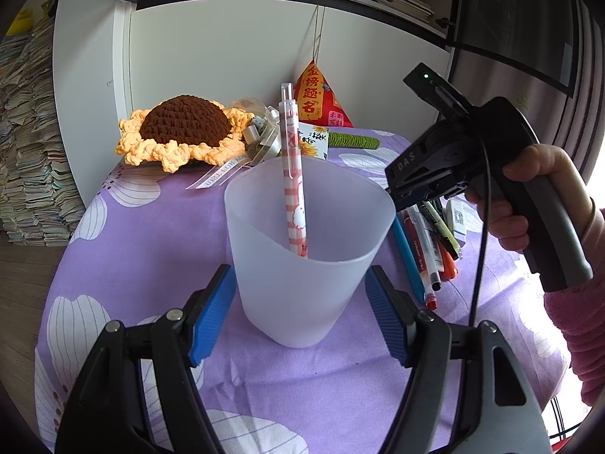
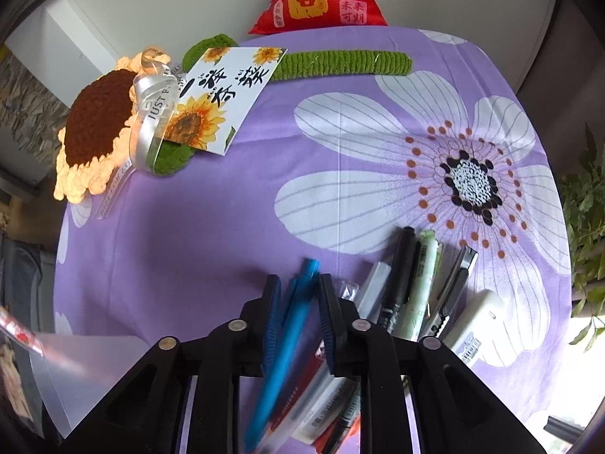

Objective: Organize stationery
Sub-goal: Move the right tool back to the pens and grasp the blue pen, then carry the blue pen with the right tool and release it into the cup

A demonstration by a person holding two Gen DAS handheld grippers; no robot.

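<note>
Fingers of the right gripper (image 2: 297,295) stand slightly apart astride the blue pen (image 2: 287,325), not yet pressing it; its long axis runs along them. Left gripper (image 1: 300,302) clasps the frosted cup (image 1: 306,249), just beside the pen pile.

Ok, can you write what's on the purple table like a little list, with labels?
cup: frosted plastic cup, upright, held between left hand-held gripper fingers
in cup: pink checked pen, leaning
right hand-held gripper: jaws apart, blue pen lying between them, not pinched
pile: pens, markers, white eraser beside the cup
cloth: purple tablecloth with white flowers
back: crochet sunflower, red pouch
</note>
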